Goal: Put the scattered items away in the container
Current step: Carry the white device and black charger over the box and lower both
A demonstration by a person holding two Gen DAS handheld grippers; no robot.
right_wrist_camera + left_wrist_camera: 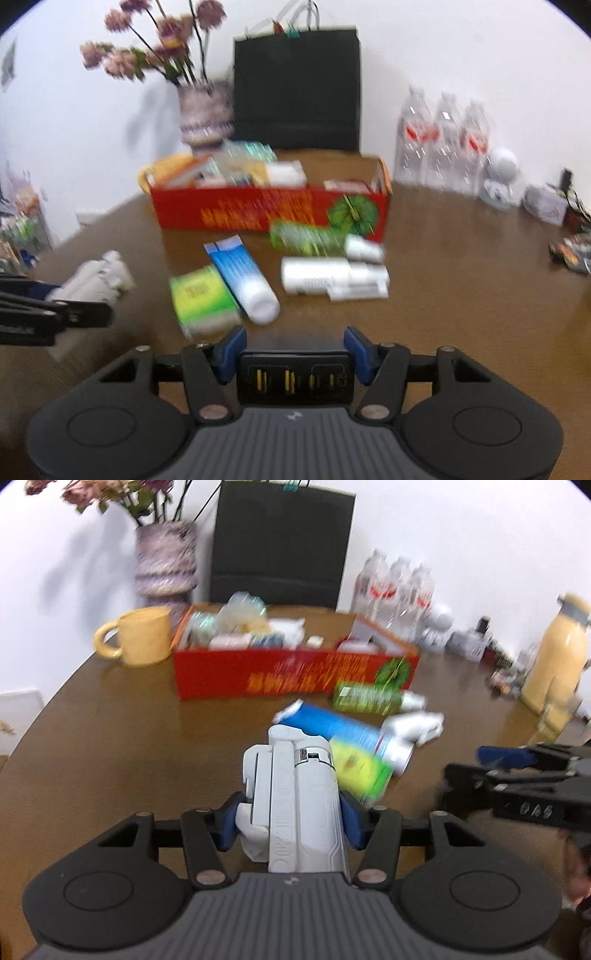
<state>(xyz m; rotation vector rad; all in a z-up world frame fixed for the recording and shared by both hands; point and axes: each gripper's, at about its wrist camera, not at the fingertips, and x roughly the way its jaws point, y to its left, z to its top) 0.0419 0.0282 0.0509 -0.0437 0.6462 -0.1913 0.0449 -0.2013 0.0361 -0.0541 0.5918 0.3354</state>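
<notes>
My left gripper (291, 821) is shut on a pale grey folding gadget (299, 786), whose body juts forward between the blue pads. My right gripper (293, 350) is shut on a black charger block (293, 380) with yellow ports facing the camera. Ahead on the brown table (110, 738) stands the red cardboard box (258, 214), holding several small packs. In front of it lie a blue and white tube (240, 277), a green and yellow carton (201, 299), a green tube (306, 236) and white bottles (325, 277). The left gripper with the grey gadget (96, 280) shows at the right wrist view's left edge.
A yellow mug (140, 635) and a flower vase (166, 557) stand left of the box. Behind it is a black bag (280, 546). Water bottles (399, 587), a white round gadget (500, 177), a yellow flask (557, 650) and small clutter line the right side.
</notes>
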